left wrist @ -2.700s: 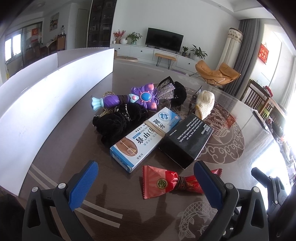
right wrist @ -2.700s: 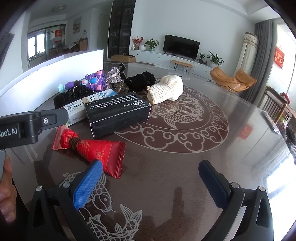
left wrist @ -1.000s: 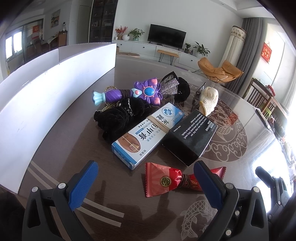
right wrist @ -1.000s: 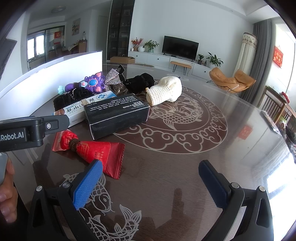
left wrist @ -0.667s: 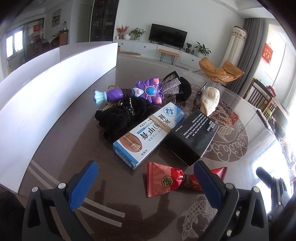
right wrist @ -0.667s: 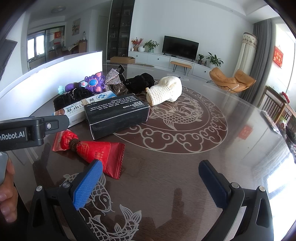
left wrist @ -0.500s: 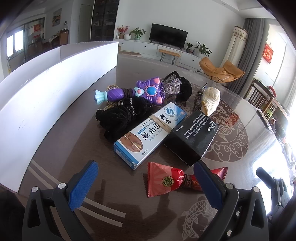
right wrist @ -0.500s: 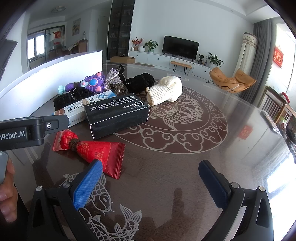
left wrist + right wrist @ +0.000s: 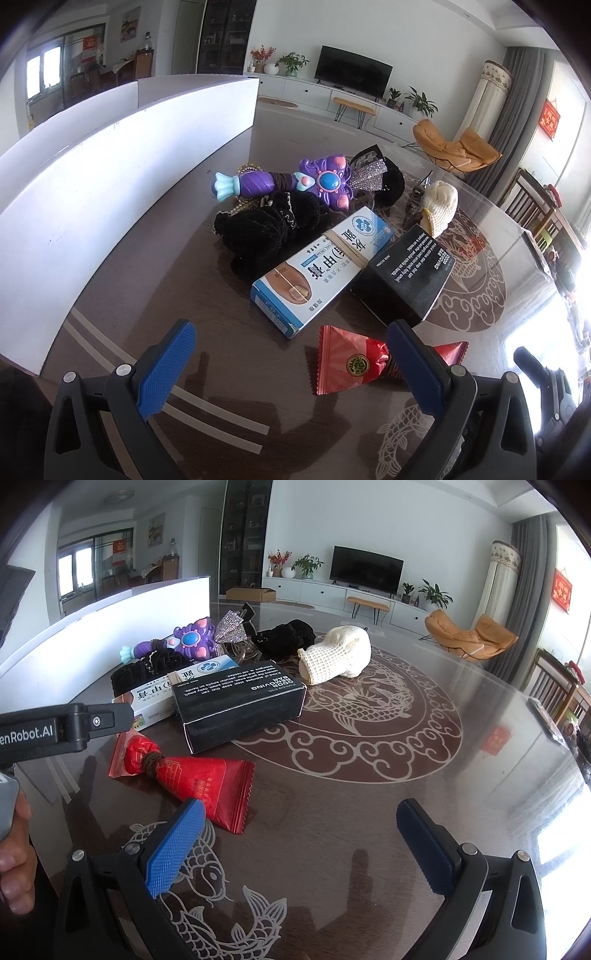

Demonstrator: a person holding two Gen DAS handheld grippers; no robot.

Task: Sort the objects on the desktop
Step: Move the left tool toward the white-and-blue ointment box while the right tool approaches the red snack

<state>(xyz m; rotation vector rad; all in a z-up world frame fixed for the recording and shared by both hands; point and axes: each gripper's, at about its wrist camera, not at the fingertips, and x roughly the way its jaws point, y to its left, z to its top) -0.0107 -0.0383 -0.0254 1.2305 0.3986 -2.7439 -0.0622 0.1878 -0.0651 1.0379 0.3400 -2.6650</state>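
Observation:
A pile of objects lies on the dark table. A blue-white medicine box point(image 9: 325, 266) with a rubber band leans on a black box point(image 9: 406, 280), also in the right wrist view point(image 9: 240, 705). A red snack packet point(image 9: 354, 362) lies nearest, also in the right wrist view point(image 9: 192, 779). Behind are a purple toy wand point(image 9: 288, 181), black scrunchies point(image 9: 266, 229), a glittery hair clip point(image 9: 369, 173) and a cream knit piece point(image 9: 336, 653). My left gripper point(image 9: 291, 354) is open and empty, just short of the medicine box. My right gripper point(image 9: 299, 834) is open and empty, right of the packet.
A long white board point(image 9: 110, 155) stands upright along the table's left side. The table point(image 9: 369, 794) has a light fish and cloud pattern. The left gripper's body point(image 9: 55, 731) and a hand point(image 9: 14, 856) show at the right wrist view's left edge.
The left gripper has drifted slightly left and back, so the pile sits a little further right in its view. The right gripper has barely moved. Both stay open.

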